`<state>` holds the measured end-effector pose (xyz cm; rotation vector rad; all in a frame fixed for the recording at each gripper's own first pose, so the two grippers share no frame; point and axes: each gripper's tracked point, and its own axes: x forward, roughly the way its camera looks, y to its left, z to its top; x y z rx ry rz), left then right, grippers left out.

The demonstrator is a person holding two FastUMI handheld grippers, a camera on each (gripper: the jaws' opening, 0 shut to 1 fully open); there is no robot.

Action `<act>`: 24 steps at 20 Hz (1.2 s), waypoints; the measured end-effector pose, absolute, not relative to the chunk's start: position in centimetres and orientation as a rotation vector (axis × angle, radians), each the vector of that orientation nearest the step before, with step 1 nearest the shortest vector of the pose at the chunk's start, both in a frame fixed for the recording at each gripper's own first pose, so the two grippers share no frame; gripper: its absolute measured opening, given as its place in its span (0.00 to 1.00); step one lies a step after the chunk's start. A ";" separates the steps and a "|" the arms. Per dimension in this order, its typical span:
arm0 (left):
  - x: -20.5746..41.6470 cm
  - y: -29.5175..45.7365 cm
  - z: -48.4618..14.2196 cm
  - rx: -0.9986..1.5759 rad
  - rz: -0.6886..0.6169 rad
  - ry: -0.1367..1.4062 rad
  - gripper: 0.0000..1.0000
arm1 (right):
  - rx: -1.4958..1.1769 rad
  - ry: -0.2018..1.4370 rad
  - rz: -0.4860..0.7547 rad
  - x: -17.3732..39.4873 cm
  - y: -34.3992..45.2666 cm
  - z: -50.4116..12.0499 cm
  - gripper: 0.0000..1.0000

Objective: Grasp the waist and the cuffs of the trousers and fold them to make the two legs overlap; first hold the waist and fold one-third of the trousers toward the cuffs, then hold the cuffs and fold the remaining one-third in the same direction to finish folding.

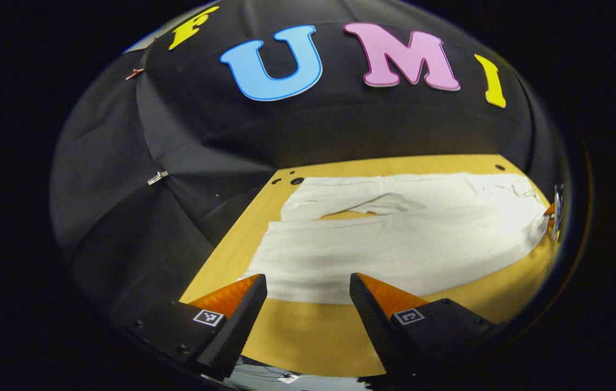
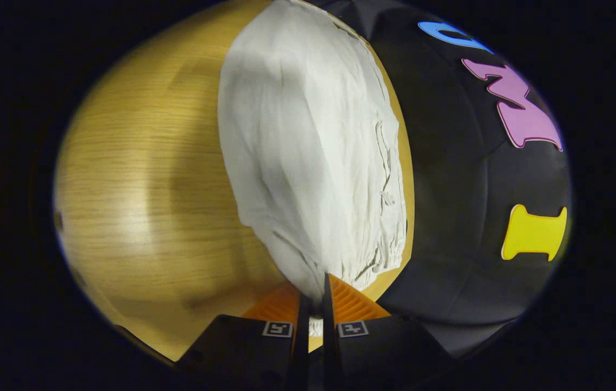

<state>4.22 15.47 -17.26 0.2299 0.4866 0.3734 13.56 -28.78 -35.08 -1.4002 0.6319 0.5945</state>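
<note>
Trousers (image 1: 394, 239) lie spread across the wooden table (image 1: 308, 331), both legs apart in the left gripper view. Right gripper (image 2: 312, 290) pinches the gathered waist edge in its own view; left gripper (image 1: 308, 285) hovers spread wide near the cuffs.

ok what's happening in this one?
A person with a claw in each hand is starting to fold white trousers spread flat on a wooden table. The right claw is shut on the trousers' waist end at the table edge. The left claw is open, just short of the near leg's edge. The two legs lie side by side, not yet overlapped.
</note>
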 end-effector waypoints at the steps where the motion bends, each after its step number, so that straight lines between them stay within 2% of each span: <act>1: 4.2 16.4 -18.1 0.262 0.366 0.509 0.98 | -1.385 0.659 0.604 13.8 -28.5 -35.3 0.16; 2: 4.3 17.4 -19.1 0.301 0.356 0.531 0.98 | -1.376 0.682 0.623 13.7 -28.4 -35.5 0.16; 3: 4.3 18.3 -20.1 0.356 0.344 0.560 0.98 | -1.372 0.704 0.637 13.9 -28.5 -35.5 0.09; 7: 4.8 20.7 -23.0 0.521 0.275 0.637 0.97 | -1.295 0.799 0.722 13.5 -28.0 -35.7 0.05; 9: 5.9 22.9 -24.2 0.639 0.228 0.667 0.97 | -1.249 0.852 0.759 13.6 -27.8 -35.7 0.05; 12: 6.3 26.1 -26.3 0.845 0.129 0.753 0.97 | -1.340 0.836 0.799 13.3 -27.8 -35.8 0.05; 16: 7.0 28.5 -27.6 1.057 -0.011 0.806 0.94 | -1.324 0.861 0.783 13.3 -28.0 -35.8 0.05; 17: 7.2 28.4 -27.8 1.080 -0.053 0.817 0.96 | -1.318 0.866 0.783 13.3 -28.0 -35.8 0.05; 21: 8.3 28.1 -28.0 1.246 -0.273 0.878 0.88 | -1.338 0.859 0.787 13.2 -27.9 -35.8 0.05; 22: 8.9 27.8 -28.0 1.279 -0.313 0.894 0.76 | -1.341 0.858 0.787 13.2 -27.9 -35.8 0.05; 24: 9.9 27.8 -28.1 1.283 -0.347 0.934 0.68 | -1.342 0.861 0.787 13.2 -27.9 -35.8 0.05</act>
